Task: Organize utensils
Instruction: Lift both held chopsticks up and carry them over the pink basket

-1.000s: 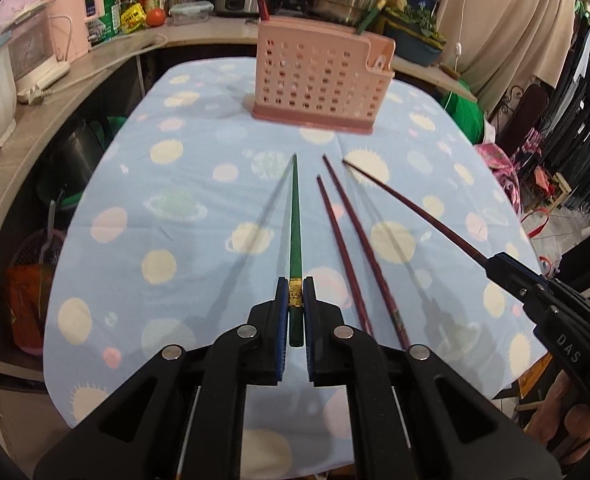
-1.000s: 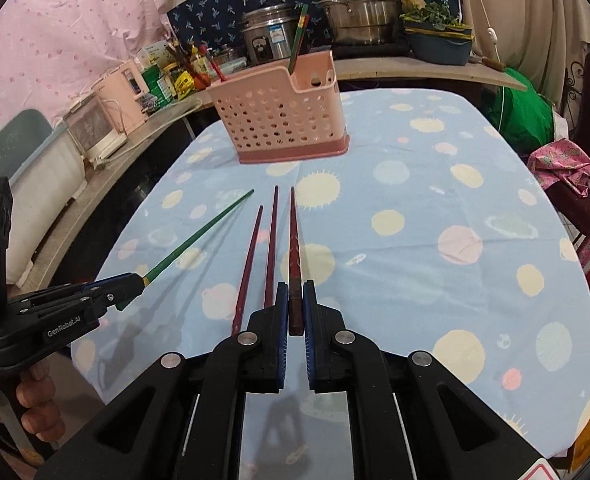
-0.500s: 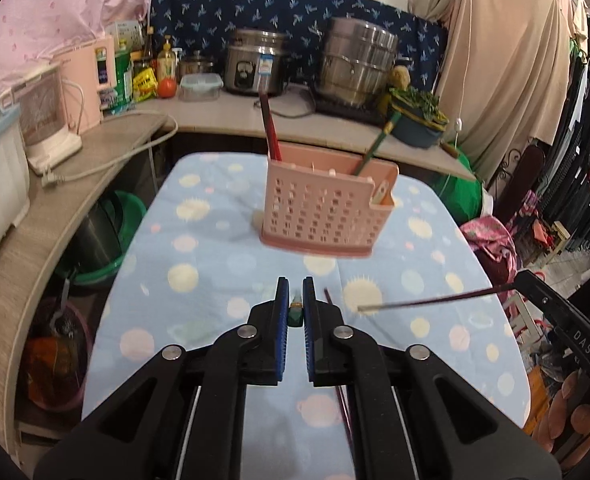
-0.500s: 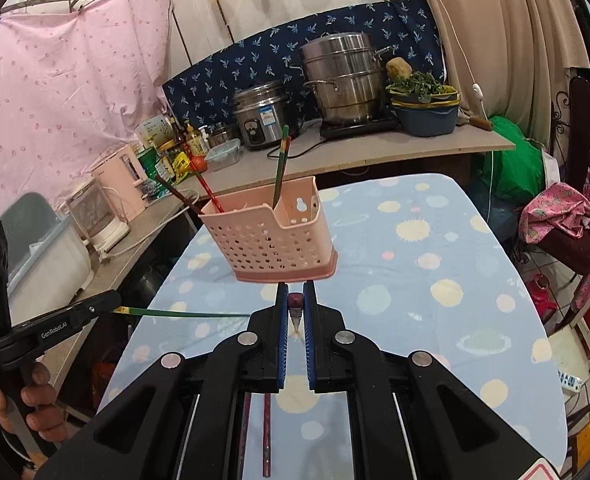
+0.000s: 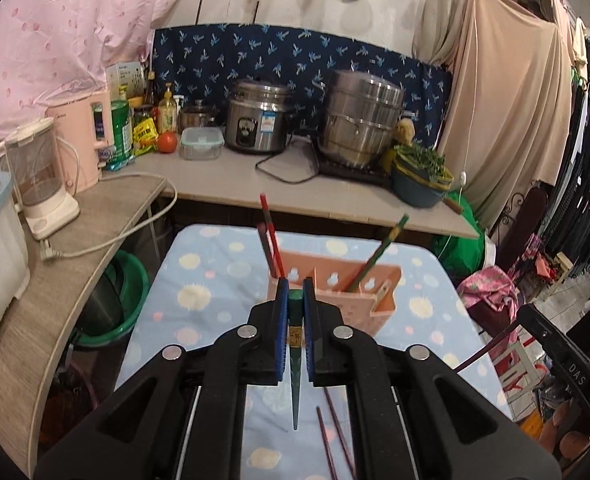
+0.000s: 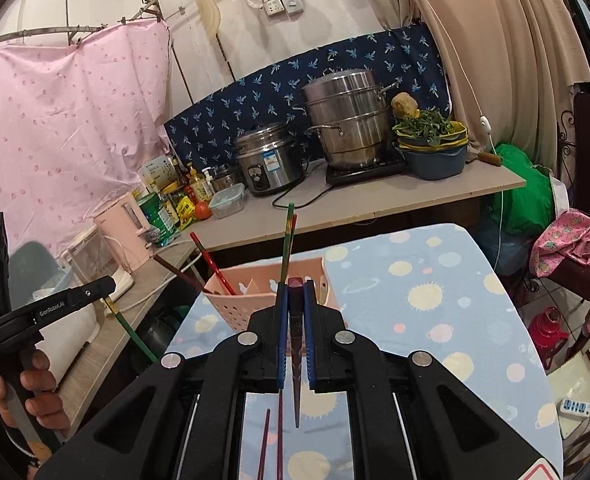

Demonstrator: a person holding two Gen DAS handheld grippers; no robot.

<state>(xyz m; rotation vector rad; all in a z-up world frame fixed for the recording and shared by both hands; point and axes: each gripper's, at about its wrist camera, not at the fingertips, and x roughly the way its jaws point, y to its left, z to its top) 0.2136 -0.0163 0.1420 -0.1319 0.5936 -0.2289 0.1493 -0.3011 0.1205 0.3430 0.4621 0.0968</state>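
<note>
My left gripper (image 5: 295, 300) is shut on a green chopstick (image 5: 295, 384) and holds it upright, tip down, above the table. My right gripper (image 6: 295, 292) is shut on a dark red chopstick (image 6: 296, 380), also tip down. The pink perforated utensil basket (image 5: 379, 304) stands just beyond both grippers; it holds red chopsticks (image 5: 271, 236) on its left and a green one (image 5: 379, 252) on its right. Two dark red chopsticks (image 5: 335, 440) lie on the blue dotted tablecloth (image 5: 199, 296) below. The left gripper shows in the right wrist view (image 6: 107, 286).
A curved wooden counter (image 5: 107, 208) wraps the table's left and far sides, carrying a rice cooker (image 5: 255, 120), a steel steamer pot (image 5: 359, 116), a kettle (image 5: 39, 184) and bottles. A green basin (image 5: 123, 304) sits under it. Clothes hang at the right.
Both grippers have lifted their chopsticks off the table and tilted them from lying flat to pointing down. Both have moved closer to the pink basket.
</note>
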